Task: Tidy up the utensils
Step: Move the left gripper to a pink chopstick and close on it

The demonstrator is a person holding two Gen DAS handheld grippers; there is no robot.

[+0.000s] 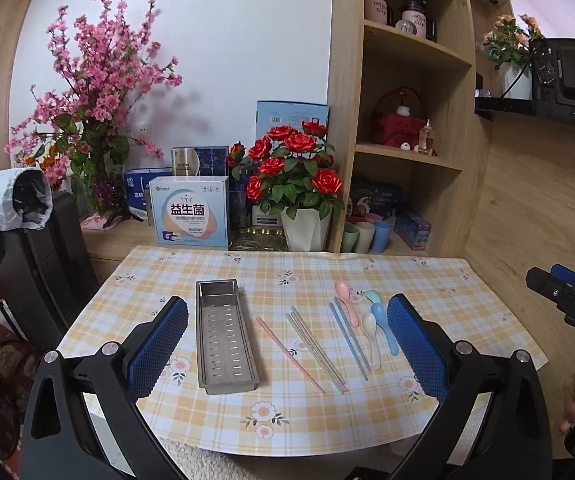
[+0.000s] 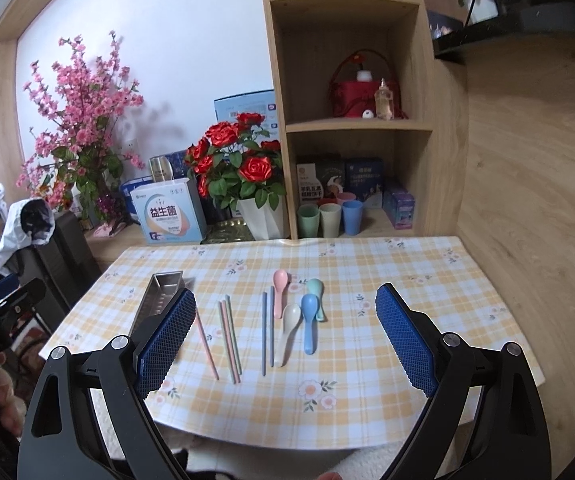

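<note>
Both the left gripper [image 1: 287, 344] and the right gripper [image 2: 285, 340] hovered above the near edge of the checked tablecloth [image 1: 327, 420] with jaws spread wide, holding nothing. A perforated steel tray [image 1: 223, 336] lay empty at the left; right of it lay a lone pink chopstick [image 1: 287, 354], a pink-and-green bunch [image 1: 317, 350] and blue chopsticks [image 1: 347, 336]. Pink [image 1: 347, 300], teal [image 1: 373, 296], cream [image 1: 371, 332] and blue [image 1: 385, 326] spoons lay clustered just beside the blue chopsticks.

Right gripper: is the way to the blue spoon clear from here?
Probably yes. The right gripper is open and empty, and the blue spoon lies ahead between its fingers, nothing over it; the white spoon sits close beside.
</note>
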